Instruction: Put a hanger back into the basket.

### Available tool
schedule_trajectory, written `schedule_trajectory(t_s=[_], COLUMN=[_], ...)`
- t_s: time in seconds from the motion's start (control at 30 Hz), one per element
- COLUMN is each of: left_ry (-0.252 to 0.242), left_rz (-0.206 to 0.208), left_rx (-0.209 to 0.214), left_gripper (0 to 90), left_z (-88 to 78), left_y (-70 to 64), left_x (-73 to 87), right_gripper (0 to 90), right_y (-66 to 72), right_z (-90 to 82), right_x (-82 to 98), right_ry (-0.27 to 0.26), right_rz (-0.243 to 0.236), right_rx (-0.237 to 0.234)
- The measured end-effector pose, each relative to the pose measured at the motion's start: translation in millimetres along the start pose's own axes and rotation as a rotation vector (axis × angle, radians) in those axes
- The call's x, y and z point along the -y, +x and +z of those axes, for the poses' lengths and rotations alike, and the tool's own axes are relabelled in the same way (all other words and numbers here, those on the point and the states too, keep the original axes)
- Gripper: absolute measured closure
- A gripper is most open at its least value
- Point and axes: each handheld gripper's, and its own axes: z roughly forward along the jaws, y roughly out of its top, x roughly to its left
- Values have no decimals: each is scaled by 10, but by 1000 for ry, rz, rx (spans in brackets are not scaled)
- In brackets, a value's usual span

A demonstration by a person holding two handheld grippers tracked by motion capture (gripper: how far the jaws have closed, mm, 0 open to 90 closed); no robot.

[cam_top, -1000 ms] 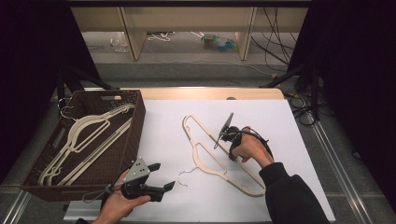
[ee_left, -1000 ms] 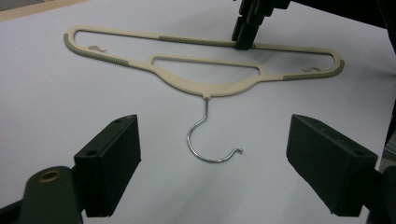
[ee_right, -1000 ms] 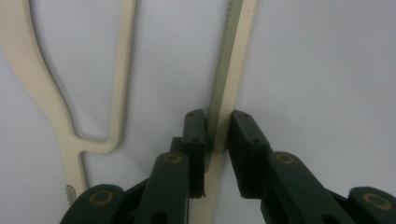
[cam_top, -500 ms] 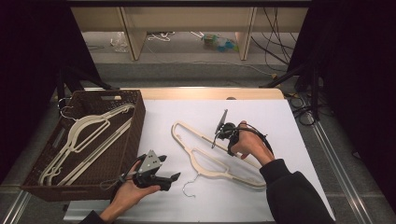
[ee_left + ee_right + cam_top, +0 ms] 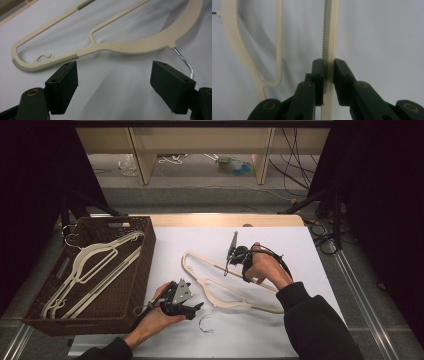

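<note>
A: Brown basket (image 5: 142, 270) at counter's left edge, several cream hangers inside. Left gripper (image 5: 113, 83), jaws wide apart, empty, near the loose hanger's (image 5: 220, 287) metal hook (image 5: 206, 320).

B: Loose hanger flat on white counter (image 5: 305, 250), middle. Long axis diagonal, far-left to near-right; hook toward the near edge.

A: Handling?

B: Judged light, stiff, smooth plastic. Ribbed bar likeliest for grip. Right gripper (image 5: 328, 68) clamped on that bar.
</note>
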Motion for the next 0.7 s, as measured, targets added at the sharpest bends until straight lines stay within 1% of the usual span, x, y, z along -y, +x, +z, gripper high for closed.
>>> schedule_trajectory(t_s=[0.03, 0.07, 0.13, 0.17, 0.23, 0.27, 0.3, 0.33, 0.37, 0.4, 0.43, 0.47, 0.5, 0.53, 0.63, 0.7], left_ry=[0, 6, 3, 6, 11, 16, 22, 24, 28, 34, 34, 40, 40, 41, 35, 38], left_rz=[15, 18, 24, 40, 62, 68, 85, 100, 139, 164, 164, 206, 206, 237, 240, 255], left_rx=[2, -3, 0, -2, -15, -13, -19, -21, -35, -40, -40, -49, -49, -58, -61, -70], left_gripper=[238, 237, 239, 261, 258, 255, 255, 256, 257, 256, 257, 257, 259, 261, 256, 246], left_z=[26, 32, 42, 45, 59, 63, 73, 86, 109, 119, 119, 145, 145, 179, 202, 213], left_y=[-17, -22, -35, -42, -51, -57, -59, -69, -93, -97, -97, -114, -114, -127, -128, -131], left_x=[-12, -18, -25, -29, -38, -43, -51, -60, -82, -95, -95, -114, -114, -125, -141, -151], right_gripper=[791, 791, 791, 791, 791, 791, 791, 791, 791, 791, 791, 791, 791, 791, 791, 791], right_y=[-7, -9, -8, -10, -11, -18, -20, -17, -16, -15, -15, -21, -21, -21, -21, -22], right_z=[-18, -24, -32, -49, -52, -58, -60, -59, -56, -52, -52, -48, -48, -49, -49, -53], right_x=[-5, -5, -6, -7, -8, -9, -10, -12, -13, -14, -14, -13, -13, -12, -11, -10], right_ry=[5, 6, 12, 15, 18, 16, 15, 13, 16, 17, 17, 16, 16, 16, 16, 14], right_rz=[-5, -8, -7, -7, -8, -13, -16, -10, -11, -7, -7, -8, -8, -9, -10, -14], right_rx=[3, 7, 4, 2, 0, -1, 3, -10, -8, -6, -6, -7, -7, -8, -8, -6])
